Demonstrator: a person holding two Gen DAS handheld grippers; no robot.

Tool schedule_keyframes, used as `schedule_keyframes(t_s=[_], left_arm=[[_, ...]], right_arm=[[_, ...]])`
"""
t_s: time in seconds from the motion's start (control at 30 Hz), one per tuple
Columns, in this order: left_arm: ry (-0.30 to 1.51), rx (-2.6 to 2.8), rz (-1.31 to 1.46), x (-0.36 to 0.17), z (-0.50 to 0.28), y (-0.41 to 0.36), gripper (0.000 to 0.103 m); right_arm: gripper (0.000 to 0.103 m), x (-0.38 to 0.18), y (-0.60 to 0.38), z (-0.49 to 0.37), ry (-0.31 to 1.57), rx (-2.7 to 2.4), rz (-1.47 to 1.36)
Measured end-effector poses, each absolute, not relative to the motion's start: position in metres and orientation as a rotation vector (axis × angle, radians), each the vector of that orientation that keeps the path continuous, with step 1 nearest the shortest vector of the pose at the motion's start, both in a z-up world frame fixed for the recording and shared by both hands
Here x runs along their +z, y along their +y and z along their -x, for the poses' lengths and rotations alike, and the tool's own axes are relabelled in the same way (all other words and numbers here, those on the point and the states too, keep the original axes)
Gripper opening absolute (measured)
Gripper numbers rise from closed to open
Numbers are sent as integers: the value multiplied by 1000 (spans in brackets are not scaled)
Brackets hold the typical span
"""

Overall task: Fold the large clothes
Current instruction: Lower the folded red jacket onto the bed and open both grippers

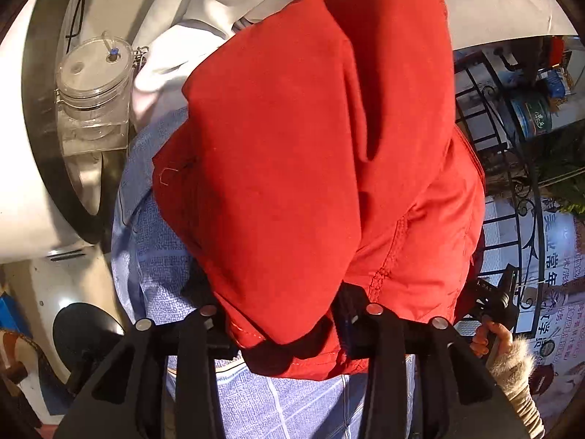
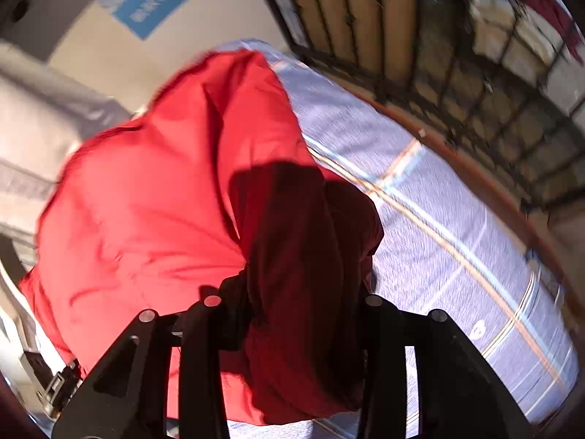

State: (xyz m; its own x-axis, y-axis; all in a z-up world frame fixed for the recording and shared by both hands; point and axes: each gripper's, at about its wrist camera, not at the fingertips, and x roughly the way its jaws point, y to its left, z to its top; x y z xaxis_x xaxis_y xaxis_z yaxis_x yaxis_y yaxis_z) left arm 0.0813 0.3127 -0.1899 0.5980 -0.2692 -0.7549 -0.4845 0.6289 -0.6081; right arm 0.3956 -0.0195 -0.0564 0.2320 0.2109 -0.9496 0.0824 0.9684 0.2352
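- The left gripper (image 1: 289,314) pinches a bunch of the red coat (image 1: 310,153) between its 2 fingers
- The right gripper (image 2: 292,311) grips the coat too
- The coat hangs just ahead of both, over the blue checked sheet (image 2: 457,219)
- A clear jar (image 1: 93,80) sits far left of the left gripper

My left gripper (image 1: 289,323) has a bunch of the garment (image 1: 310,153) between its fingers, and my right gripper (image 2: 292,314) has another bunch of it. The garment hangs over the checked sheet (image 2: 457,226), which lies under it. Left of the garment in the left view stands a lidded jar (image 1: 93,87); behind it lies pale bedding (image 1: 175,55). A railing (image 2: 420,55) runs beyond the sheet's right edge.
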Motion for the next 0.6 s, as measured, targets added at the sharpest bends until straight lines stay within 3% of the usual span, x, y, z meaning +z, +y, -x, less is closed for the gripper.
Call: schedule_keyframes(t_s=[0.17, 0.3, 0.47, 0.6], left_arm=[[984, 167, 923, -197, -88, 309, 56], [994, 169, 952, -195, -99, 318, 66], [979, 180, 925, -163, -92, 325, 69], [895, 271, 813, -123, -65, 345, 83]], right_arm=[[46, -51, -13, -392, 1273, 87, -236], [60, -51, -24, -394, 1260, 61, -290], [73, -44, -57, -393, 1203, 47, -359], [76, -26, -95, -383, 1132, -10, -467]])
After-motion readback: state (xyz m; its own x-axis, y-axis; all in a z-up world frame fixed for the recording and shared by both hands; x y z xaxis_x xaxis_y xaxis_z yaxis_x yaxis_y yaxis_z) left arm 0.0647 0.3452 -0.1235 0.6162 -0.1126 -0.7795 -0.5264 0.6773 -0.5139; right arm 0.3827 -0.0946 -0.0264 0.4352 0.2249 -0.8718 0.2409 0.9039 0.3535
